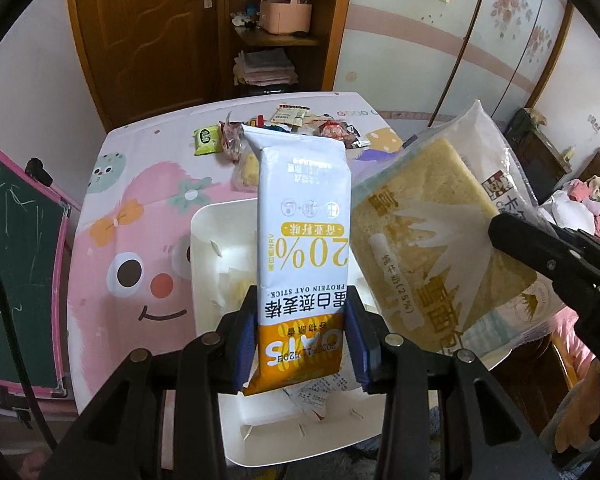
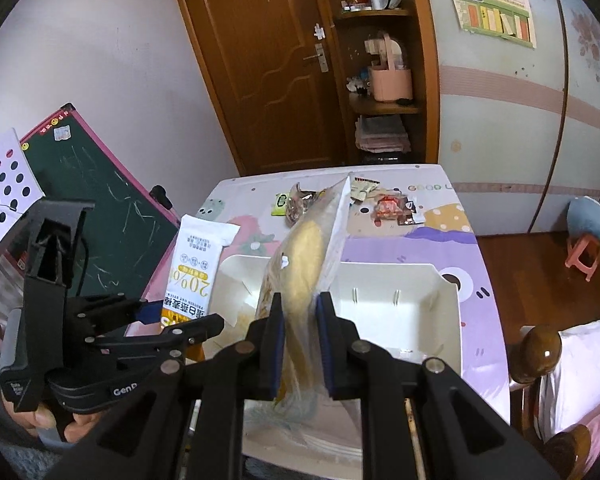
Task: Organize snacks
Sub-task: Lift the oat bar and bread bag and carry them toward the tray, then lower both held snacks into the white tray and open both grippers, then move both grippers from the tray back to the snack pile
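Observation:
My left gripper [image 1: 302,340] is shut on a white and orange oat stick packet [image 1: 300,236] and holds it upright above the white bin [image 1: 204,236]. The packet also shows in the right wrist view [image 2: 194,264]. My right gripper [image 2: 298,344] is shut on a clear bag of yellow sliced cake [image 2: 300,264], held edge-on above the white bin [image 2: 440,304]. In the left wrist view the cake bag [image 1: 428,240] hangs to the right of the oat packet, with the right gripper's black arm [image 1: 556,264] beside it.
Several small snack packets [image 1: 292,128] lie in a pile at the table's far edge, among them a green one [image 1: 206,140]. A cartoon cloth covers the table [image 1: 132,240]. A chalkboard [image 2: 100,200] leans at the left. A wooden door and shelf stand behind.

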`<state>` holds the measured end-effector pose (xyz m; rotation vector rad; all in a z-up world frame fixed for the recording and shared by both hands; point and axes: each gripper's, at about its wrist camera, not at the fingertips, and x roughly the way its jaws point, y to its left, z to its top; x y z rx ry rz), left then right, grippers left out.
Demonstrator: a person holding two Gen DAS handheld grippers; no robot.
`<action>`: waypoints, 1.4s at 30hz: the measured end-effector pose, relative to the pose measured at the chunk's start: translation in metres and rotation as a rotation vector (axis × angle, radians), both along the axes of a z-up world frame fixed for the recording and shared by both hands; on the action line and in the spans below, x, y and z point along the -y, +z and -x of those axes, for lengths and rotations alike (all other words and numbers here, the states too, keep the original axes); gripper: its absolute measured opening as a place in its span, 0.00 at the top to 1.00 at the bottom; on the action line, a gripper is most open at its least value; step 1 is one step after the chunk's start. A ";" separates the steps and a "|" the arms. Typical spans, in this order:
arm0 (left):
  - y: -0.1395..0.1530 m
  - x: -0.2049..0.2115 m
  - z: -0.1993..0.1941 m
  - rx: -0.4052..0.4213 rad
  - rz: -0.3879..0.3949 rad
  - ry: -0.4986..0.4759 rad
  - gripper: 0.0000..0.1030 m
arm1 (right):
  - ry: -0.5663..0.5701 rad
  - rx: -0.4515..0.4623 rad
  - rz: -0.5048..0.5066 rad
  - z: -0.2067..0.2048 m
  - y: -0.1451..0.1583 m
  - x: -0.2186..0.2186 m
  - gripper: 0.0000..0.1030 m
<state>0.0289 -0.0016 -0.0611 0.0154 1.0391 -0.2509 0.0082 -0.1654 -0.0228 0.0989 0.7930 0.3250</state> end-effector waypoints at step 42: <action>-0.014 0.007 -0.007 -0.051 -0.033 0.003 0.20 | -0.064 -0.167 0.066 -0.018 -0.038 0.003 0.52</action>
